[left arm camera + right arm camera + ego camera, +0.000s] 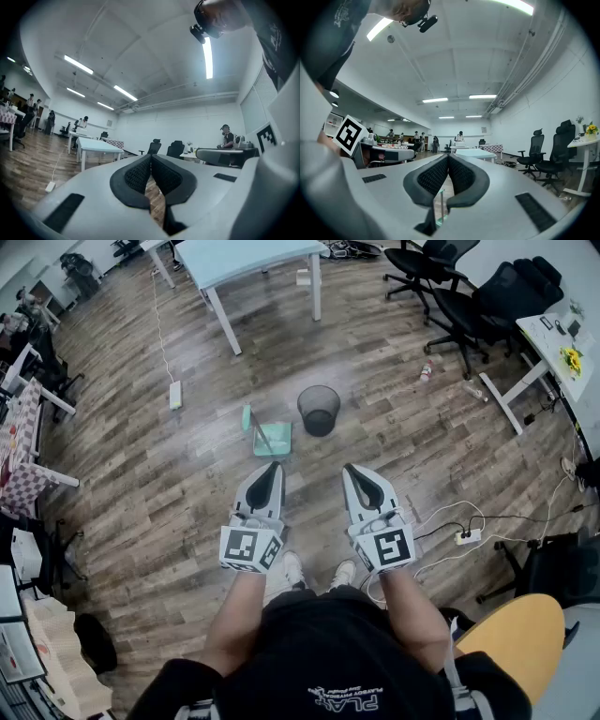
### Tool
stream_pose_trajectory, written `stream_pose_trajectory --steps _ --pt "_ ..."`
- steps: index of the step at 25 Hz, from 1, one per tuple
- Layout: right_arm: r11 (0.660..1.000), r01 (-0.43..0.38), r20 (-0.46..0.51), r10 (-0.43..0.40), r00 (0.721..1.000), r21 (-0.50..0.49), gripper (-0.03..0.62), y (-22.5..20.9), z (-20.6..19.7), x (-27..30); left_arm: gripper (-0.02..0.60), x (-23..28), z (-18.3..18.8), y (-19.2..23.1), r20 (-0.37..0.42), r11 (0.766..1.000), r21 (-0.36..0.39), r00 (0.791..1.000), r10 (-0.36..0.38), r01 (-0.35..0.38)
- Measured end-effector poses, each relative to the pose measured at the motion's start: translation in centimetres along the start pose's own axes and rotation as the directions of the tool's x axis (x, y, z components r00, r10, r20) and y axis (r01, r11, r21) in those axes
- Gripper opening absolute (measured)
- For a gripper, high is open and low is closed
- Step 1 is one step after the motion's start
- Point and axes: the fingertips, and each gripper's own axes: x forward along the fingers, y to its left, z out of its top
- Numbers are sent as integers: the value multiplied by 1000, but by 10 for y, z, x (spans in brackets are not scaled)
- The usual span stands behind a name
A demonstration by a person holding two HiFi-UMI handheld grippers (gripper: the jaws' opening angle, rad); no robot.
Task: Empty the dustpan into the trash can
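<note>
A teal dustpan point(270, 435) stands on the wooden floor with its long handle upright. Just to its right is a black mesh trash can point(319, 409). In the head view both grippers are held level over the floor, short of these two. My left gripper point(271, 466) is shut with nothing in it, its tip close to the dustpan's near side. My right gripper point(352, 469) is shut and empty too, its tip short of the can. Between the right gripper's jaws point(448, 156) the thin dustpan handle point(442, 206) shows. The left gripper view point(151, 157) shows only floor in its gap.
A light blue table point(246, 259) stands beyond the can. Black office chairs point(469, 296) and a white desk point(553, 343) are at the right, with bottles point(427, 371) on the floor. Power strips and cables lie at left point(175, 395) and right point(467, 536).
</note>
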Motion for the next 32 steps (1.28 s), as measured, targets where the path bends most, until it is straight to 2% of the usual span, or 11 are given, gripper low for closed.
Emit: stream_pose_trajectory --steps 5,13,17,21,26,32 --pt "1000 -1 13 1 1000 -17 25 3 6 8 23 -12 -3 13 -4 998 -39 999 41 -41" --pt "1000 -27 27 26 999 10 25 25 2 31 25 -27 -7 54 -37 994 -25 994 107 -108" --pt "1000 6 -12 -6 1000 -9 25 36 -7 51 25 -35 -12 86 -63 989 -27 988 143 -145" --pt "998 43 -68 -45 997 -38 25 49 -15 71 25 -38 -19 111 -87 992 -49 990 111 -116" --pt "998 21 -97 -27 995 -60 25 76 -20 89 25 -37 -24 136 -107 994 -70 991 81 -89" --pt "997 27 -111 -34 993 -68 25 76 -28 106 25 -24 -30 150 -133 996 -57 989 58 -66"
